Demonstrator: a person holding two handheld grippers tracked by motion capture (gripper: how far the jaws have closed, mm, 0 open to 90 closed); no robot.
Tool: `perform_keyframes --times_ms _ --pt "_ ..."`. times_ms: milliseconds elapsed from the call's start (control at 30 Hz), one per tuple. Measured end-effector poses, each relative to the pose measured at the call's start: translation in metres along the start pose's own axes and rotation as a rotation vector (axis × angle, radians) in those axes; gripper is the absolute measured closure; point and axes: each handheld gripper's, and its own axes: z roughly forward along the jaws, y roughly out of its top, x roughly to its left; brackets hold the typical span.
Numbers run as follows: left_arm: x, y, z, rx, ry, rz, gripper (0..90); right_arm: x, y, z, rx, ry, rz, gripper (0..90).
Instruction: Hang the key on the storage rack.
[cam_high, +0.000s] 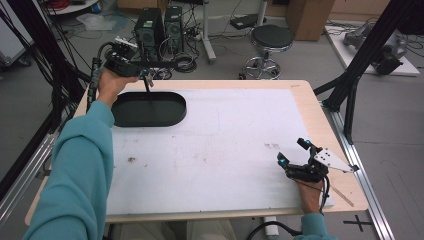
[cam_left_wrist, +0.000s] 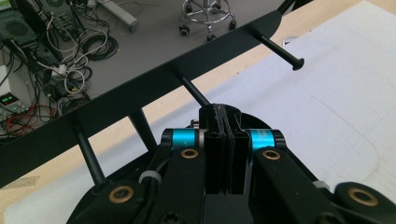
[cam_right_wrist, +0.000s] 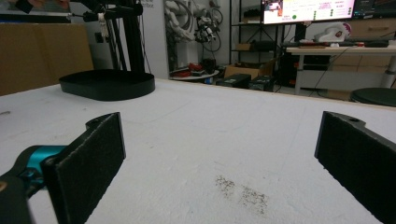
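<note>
Far left of the table (cam_high: 305, 107): your left gripper (cam_high: 146, 75) has its jaws pressed together on the crossbar of a black rack (cam_left_wrist: 140, 88). In the left gripper view the jaws look fully closed, and a thin peg (cam_left_wrist: 194, 91) of the rack runs straight into them, so the pinch appears to sit at the peg's root.

- The rack's bar runs from near left to far right in that view, tilted, with four pegs hanging from it. The end peg (cam_left_wrist: 279, 48) has a small round cap.
- Directly under the gripper sits a black oval tray (cam_high: 150, 111), its long axis running left to right across the table. A slim post of the rack reaches down into or onto the tray; I can't tell whether it touches.
- Your right gripper (cam_high: 296, 152) rests near the right edge, jaws spread wide, holding nothing. It is well apart from the tray, so your left hand is much the nearer.
- Between the two hands there is a white mat (cam_high: 225, 140) with a few dark smudges (cam_right_wrist: 243, 191). Nothing blocks the way.
- Beyond the far edge are a stool (cam_high: 270, 42) and computer towers (cam_high: 157, 27) on the floor, clear of the work.

Judgement: the coming move depends on keeping the rack's long bar parallel to the tray's long axis as it comes down.
</note>
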Motion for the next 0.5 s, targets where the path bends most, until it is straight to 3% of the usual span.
perform_keyframes --times_ms 500 --pt "0.0021 -0.0004 0.0002 -0.011 -0.008 0.009 88.2 0.0001 0.0 0.0 0.0 -0.001 0.0 0.9"
